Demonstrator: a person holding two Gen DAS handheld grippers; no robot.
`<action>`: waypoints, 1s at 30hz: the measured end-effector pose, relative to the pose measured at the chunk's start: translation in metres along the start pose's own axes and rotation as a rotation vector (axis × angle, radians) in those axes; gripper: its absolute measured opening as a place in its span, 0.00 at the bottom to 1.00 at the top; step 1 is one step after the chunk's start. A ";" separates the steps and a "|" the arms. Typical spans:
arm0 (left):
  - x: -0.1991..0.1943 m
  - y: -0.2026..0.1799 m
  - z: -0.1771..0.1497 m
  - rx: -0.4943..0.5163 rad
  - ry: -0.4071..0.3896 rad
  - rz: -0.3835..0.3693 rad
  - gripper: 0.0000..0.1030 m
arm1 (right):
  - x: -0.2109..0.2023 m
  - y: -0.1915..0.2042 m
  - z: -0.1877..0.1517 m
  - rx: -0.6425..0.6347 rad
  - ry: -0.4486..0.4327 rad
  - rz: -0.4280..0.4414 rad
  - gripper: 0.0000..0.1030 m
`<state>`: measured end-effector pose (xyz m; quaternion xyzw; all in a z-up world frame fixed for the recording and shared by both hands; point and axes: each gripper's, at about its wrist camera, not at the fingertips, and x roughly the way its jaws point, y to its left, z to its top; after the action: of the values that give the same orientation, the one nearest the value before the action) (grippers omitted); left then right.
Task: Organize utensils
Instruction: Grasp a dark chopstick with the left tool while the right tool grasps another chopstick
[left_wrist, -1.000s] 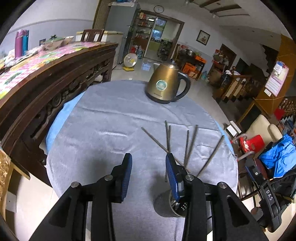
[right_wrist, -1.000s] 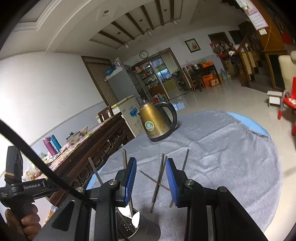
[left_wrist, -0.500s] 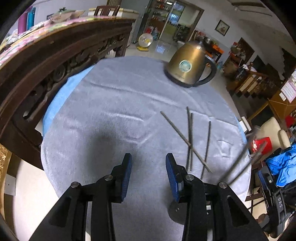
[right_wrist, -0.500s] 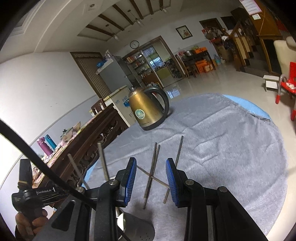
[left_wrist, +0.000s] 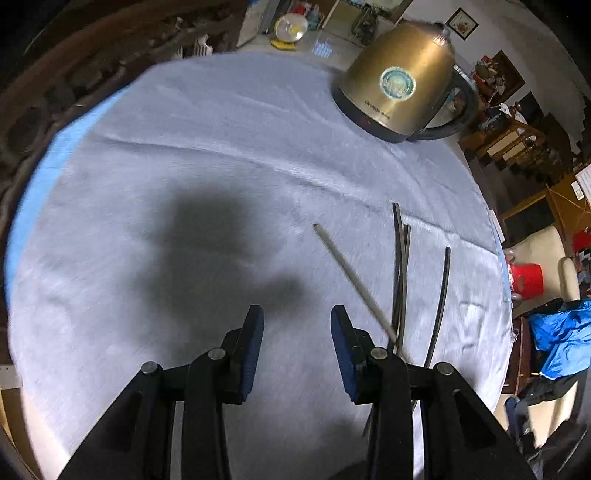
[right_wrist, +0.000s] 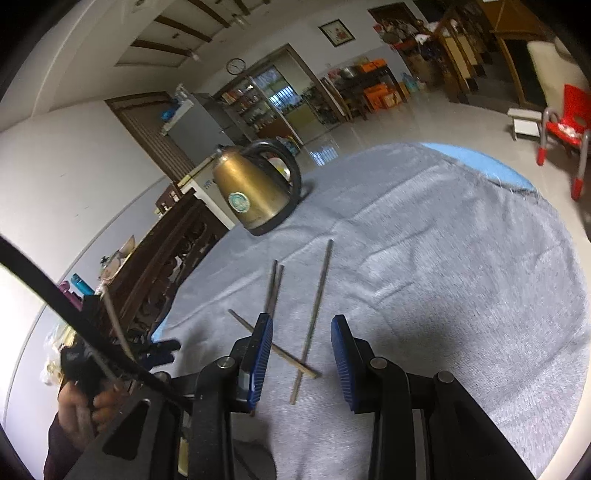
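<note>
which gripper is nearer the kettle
Hard to call; left, if either. The left gripper hangs over bare cloth with the kettle ahead to its right; the right gripper is over the chopsticks, kettle beyond.

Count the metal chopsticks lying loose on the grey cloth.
4. Two lie side by side, pointing toward the kettle. One lies alone to their right. One lies crosswise over their near ends. The claws may hide others.

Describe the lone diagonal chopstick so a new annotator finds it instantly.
Start at the gold kettle on the grey cloth; four metal chopsticks lie nearer the camera. The diagonal chopstick is paler and crosses the others' near ends, while they run roughly parallel toward the kettle.
</note>
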<state>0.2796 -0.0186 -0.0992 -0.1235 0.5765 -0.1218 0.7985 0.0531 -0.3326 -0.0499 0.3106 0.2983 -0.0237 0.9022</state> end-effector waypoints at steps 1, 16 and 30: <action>0.007 -0.002 0.007 -0.006 0.013 -0.008 0.37 | 0.003 -0.004 0.001 0.006 0.006 -0.004 0.34; 0.076 -0.037 0.043 -0.042 0.117 0.003 0.09 | 0.034 -0.035 0.014 0.053 0.060 -0.039 0.34; 0.071 -0.034 0.062 0.065 0.092 0.041 0.01 | 0.093 -0.006 0.051 -0.084 0.180 -0.049 0.34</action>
<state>0.3580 -0.0705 -0.1319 -0.0796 0.6107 -0.1296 0.7771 0.1549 -0.3535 -0.0732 0.2657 0.3864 -0.0052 0.8832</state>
